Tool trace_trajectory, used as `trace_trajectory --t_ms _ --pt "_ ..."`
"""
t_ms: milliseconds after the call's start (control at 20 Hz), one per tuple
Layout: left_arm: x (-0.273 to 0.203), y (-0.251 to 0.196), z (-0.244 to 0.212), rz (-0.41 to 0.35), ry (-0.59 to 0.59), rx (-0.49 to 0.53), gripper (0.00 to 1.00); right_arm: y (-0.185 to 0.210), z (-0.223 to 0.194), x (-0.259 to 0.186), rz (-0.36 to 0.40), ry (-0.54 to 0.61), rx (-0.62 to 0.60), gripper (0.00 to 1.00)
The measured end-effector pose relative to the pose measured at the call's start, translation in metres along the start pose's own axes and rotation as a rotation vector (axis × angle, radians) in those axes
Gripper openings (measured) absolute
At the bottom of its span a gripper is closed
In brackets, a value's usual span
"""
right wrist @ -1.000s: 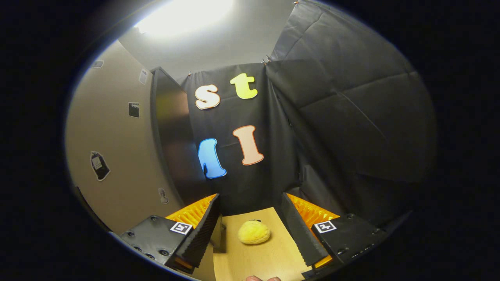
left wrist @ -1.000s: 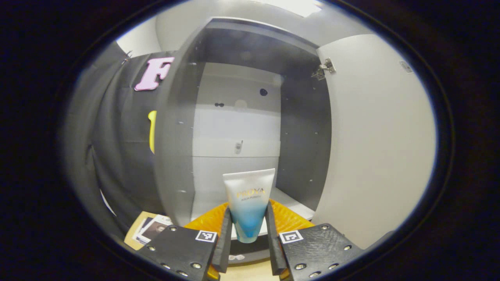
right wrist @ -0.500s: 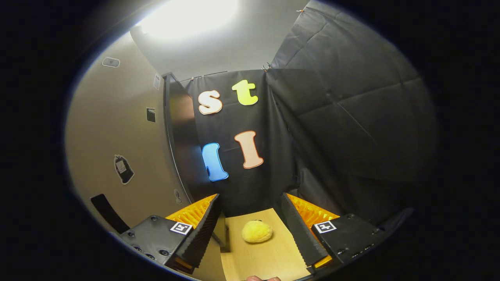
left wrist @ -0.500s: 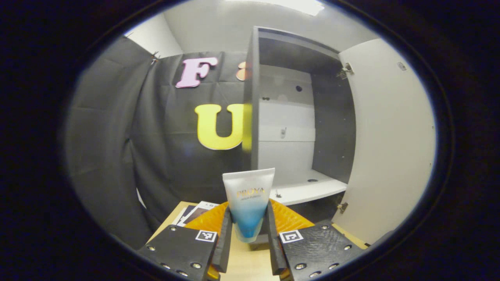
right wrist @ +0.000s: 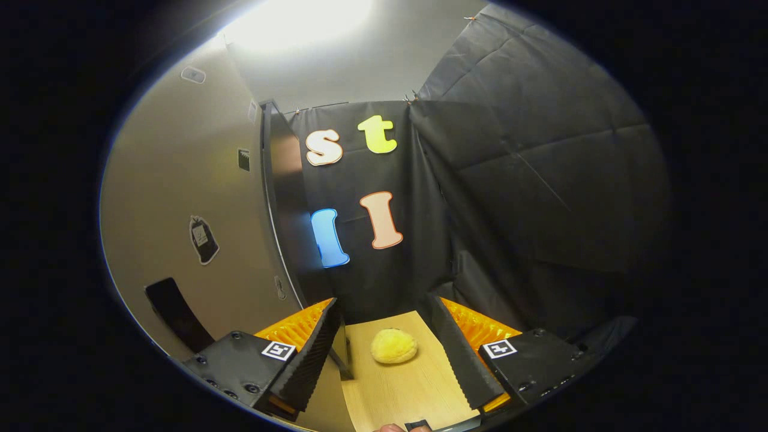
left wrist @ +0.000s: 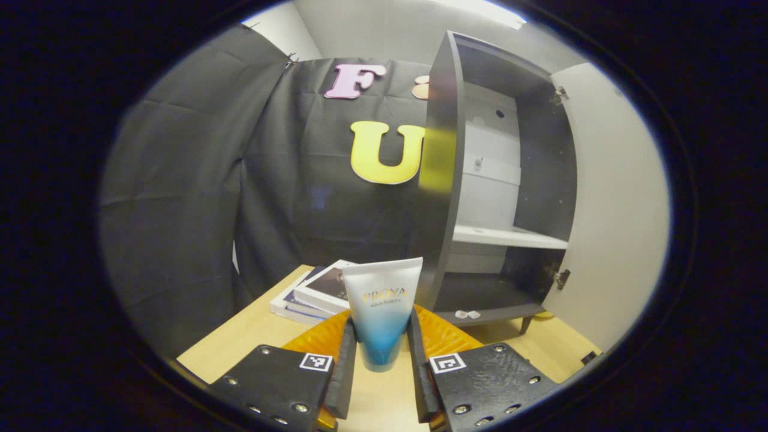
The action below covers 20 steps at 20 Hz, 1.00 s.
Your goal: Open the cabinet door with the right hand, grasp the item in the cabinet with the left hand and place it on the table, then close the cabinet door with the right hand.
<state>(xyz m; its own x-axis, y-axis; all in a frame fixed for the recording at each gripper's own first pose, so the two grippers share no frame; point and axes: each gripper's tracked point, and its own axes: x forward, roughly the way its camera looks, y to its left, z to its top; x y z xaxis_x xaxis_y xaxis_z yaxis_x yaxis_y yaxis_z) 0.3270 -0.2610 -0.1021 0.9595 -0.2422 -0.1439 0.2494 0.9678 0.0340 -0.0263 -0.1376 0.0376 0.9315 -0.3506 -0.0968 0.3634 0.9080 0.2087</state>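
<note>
in the left gripper view, the left gripper [left wrist: 380,366] is closed on the white-to-blue plastic cosmetic tube [left wrist: 381,309], both fingers pressing its lower part, the tube standing upright between them. one second ago the inside of the dark grey cabinet with white shelves [left wrist: 503,237] was close in front of the camera; now the cabinet stands well back and to the right, and the light wooden table [left wrist: 240,342] with a stack of books [left wrist: 315,291] shows under and behind the tube. so the tube has come out of the cabinet and hangs over the table, not yet set down. the pale cabinet door [left wrist: 612,204] is wide open at the right.

in the right gripper view, the right gripper [right wrist: 387,360] is open and holds nothing; a small fluffy yellow ball [right wrist: 393,346] lies on the table between its fingers, farther off. the door's outer face with a dark handle [right wrist: 174,312] is at the left, a little lower and nearer than before, but the gripper does not touch it.

i judge the taking-out is done; placing the tube and closing the door remain.
</note>
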Motion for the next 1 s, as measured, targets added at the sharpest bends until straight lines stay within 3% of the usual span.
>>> trace_trajectory --t_ms 50,100,150,300,400,600,750,800,850,900,1000 --pt "0.001 0.0 -0.001 0.018 0.004 -0.01 0.44 0.001 -0.002 -0.002 -0.008 0.001 0.01 0.98" --pt "0.001 0.0 -0.005 0.04 0.02 -0.021 0.48 0.001 -0.005 -0.005 -0.017 0.005 0.026 0.98" --pt "0.008 0.003 -0.013 0.055 0.042 -0.037 0.43 0.002 -0.009 -0.007 -0.021 0.013 0.041 0.97" --pt "0.017 0.008 -0.036 0.083 0.096 -0.046 0.47 -0.006 -0.02 -0.015 -0.063 0.044 0.052 0.98" --pt "0.029 0.004 -0.054 0.071 0.115 -0.029 0.43 -0.008 -0.022 -0.022 -0.075 0.059 0.072 0.98" --pt "0.038 -0.008 -0.077 0.032 0.118 -0.002 0.47 -0.017 -0.027 -0.026 -0.119 0.076 0.05 0.98" --pt "0.038 -0.011 -0.108 0.03 0.15 -0.001 0.54 -0.012 -0.036 -0.031 -0.135 0.115 0.075 0.97" --pt "0.037 -0.008 -0.115 0.033 0.154 -0.007 0.5 -0.01 -0.037 -0.031 -0.134 0.12 0.074 0.97" --pt "0.035 -0.008 -0.114 0.031 0.134 -0.002 0.54 -0.008 -0.038 -0.031 -0.131 0.125 0.068 0.97" --pt "0.032 -0.008 -0.114 0.032 0.128 0.004 0.45 -0.007 -0.042 -0.032 -0.13 0.131 0.06 0.97" --pt "0.028 -0.011 -0.116 0.017 0.13 -0.006 0.5 -0.008 -0.046 -0.033 -0.132 0.142 0.045 0.98"
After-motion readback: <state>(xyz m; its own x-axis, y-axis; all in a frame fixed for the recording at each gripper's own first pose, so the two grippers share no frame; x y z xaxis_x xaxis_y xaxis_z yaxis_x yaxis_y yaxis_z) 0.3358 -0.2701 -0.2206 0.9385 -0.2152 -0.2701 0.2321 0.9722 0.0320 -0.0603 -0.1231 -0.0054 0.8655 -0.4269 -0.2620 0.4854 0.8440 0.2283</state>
